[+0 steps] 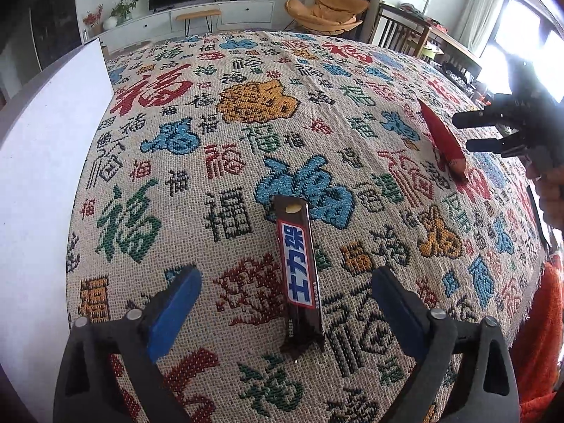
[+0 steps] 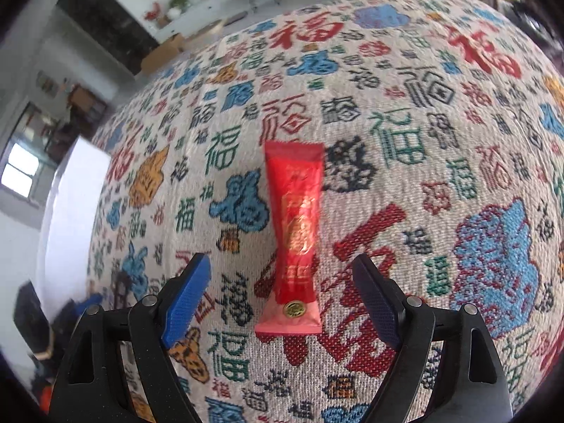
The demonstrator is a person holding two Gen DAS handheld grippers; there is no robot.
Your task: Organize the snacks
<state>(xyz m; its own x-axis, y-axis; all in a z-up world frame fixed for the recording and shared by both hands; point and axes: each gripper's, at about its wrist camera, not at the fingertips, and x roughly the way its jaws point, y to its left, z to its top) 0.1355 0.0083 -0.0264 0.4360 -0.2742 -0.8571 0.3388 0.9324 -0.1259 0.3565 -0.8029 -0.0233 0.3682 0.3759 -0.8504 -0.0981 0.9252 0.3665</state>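
Note:
A brown chocolate bar [image 1: 299, 268] with a blue, white and red label lies flat on the patterned cloth, pointing away from me. My left gripper [image 1: 286, 275] hovers over its near half, open, with blue pads wide apart on either side and not touching it. To the right lies a red snack packet [image 1: 445, 141]. In the right wrist view the red packet [image 2: 296, 232] lies lengthwise between the open fingers of my right gripper [image 2: 281, 259], whose pads stand clear of it. The right gripper [image 1: 461, 133] also shows from the left wrist, beside the packet.
The woven cloth [image 1: 246, 105] with coloured characters covers the whole table. A white board [image 1: 46, 176] stands along the table's left edge. A hand [image 1: 553, 197] holds the right gripper at the right edge, with orange fabric [image 1: 543, 335] below. A TV cabinet and an orange chair stand beyond.

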